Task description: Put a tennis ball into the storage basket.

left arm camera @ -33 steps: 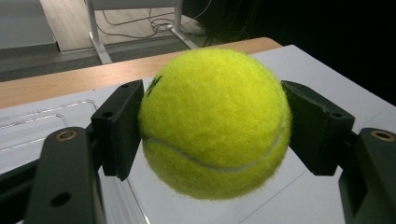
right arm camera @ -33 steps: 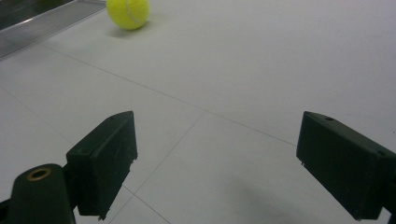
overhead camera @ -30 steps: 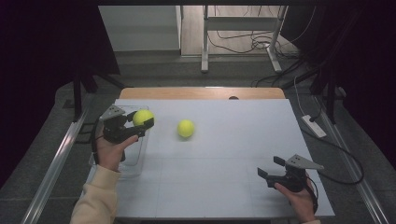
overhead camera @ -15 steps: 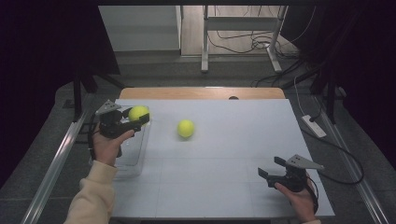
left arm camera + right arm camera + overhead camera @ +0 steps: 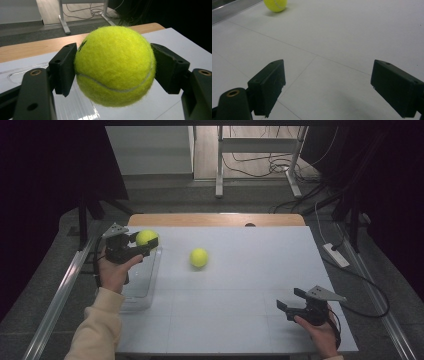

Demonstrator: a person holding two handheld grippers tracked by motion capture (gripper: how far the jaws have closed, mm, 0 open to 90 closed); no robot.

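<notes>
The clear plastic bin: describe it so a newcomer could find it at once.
Start at the white table and go to its left edge. There the clear plastic bin sits, just below the left gripper, which holds a tennis ball. It is see-through; the balls are yellow.

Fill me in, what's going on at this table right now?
A person works two hand-held grippers. The left gripper is shut on a tennis ball, held above a clear bin at the table's left edge. A second ball lies loose mid-table. The right gripper rests open near the front right, holding nothing.
</notes>
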